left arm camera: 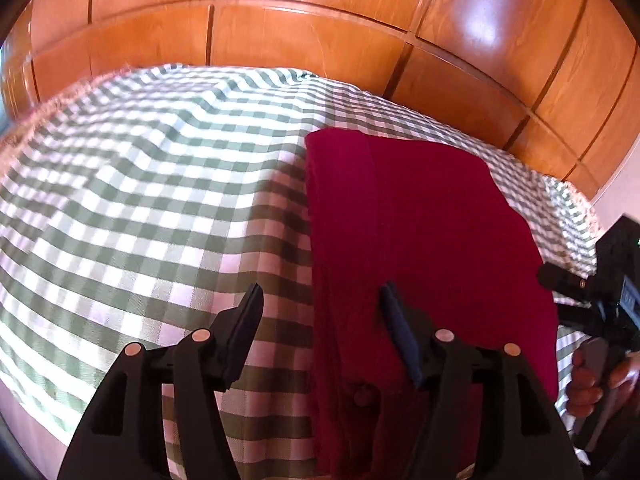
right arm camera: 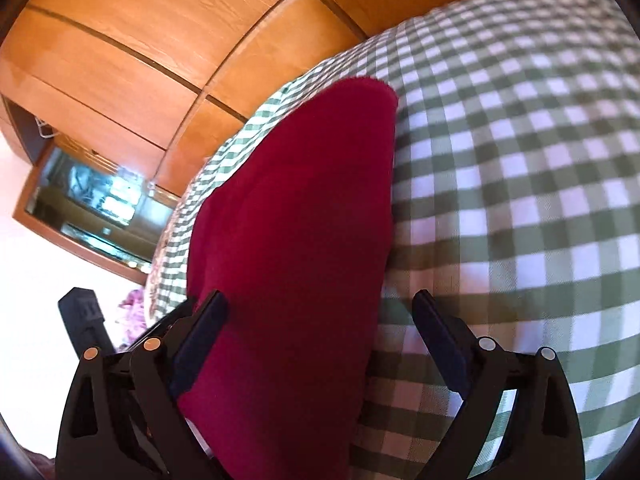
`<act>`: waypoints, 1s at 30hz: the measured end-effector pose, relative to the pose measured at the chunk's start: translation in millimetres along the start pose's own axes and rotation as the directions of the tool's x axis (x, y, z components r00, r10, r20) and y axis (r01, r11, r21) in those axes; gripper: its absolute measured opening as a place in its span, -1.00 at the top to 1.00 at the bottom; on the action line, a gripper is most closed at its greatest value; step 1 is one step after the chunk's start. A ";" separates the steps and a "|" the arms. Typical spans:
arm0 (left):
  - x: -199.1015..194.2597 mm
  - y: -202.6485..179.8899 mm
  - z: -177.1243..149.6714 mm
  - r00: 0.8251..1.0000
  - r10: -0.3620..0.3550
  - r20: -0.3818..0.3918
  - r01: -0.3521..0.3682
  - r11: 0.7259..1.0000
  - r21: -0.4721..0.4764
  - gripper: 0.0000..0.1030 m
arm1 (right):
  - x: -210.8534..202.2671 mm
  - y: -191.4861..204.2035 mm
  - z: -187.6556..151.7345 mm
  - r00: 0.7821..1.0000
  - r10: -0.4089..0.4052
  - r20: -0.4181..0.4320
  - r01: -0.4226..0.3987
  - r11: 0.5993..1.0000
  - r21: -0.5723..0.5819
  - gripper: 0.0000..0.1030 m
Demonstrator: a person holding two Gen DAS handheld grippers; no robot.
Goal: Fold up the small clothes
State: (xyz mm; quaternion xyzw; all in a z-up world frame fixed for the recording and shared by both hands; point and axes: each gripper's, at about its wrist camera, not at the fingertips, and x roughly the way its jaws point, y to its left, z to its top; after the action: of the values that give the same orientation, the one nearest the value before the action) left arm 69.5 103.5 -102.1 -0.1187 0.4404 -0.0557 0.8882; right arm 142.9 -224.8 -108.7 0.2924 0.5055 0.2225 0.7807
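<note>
A dark red garment (left arm camera: 420, 232) lies folded flat on the green-and-white checked cloth (left arm camera: 140, 184). It also shows in the right wrist view (right arm camera: 304, 216). My left gripper (left arm camera: 320, 292) is open, hovering over the garment's near left edge, its right finger above the red fabric and its left finger above the checked cloth. My right gripper (right arm camera: 320, 300) is open, its jaws straddling the garment's near end, holding nothing. The right gripper's body and the hand on it show at the right edge of the left wrist view (left arm camera: 596, 312).
A wooden panelled wall (left arm camera: 320, 28) rises behind the surface. In the right wrist view a glass-fronted wooden cabinet (right arm camera: 88, 208) stands at the left beyond the cloth's edge (right arm camera: 168, 264), with a black object (right arm camera: 80, 312) below it.
</note>
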 end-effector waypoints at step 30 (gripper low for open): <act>48.6 -189.8 83.0 0.863 -0.493 -0.113 0.505 0.828 0.244 0.57 | -139.3 4.6 45.6 0.956 -0.056 0.288 0.104 0.983 -0.153 0.18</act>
State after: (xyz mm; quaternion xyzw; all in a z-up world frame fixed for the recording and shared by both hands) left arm 166.1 -76.2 -41.7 -0.1083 0.4025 -0.3469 0.8402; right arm 130.3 -321.5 0.8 0.2344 0.3802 0.1881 0.8747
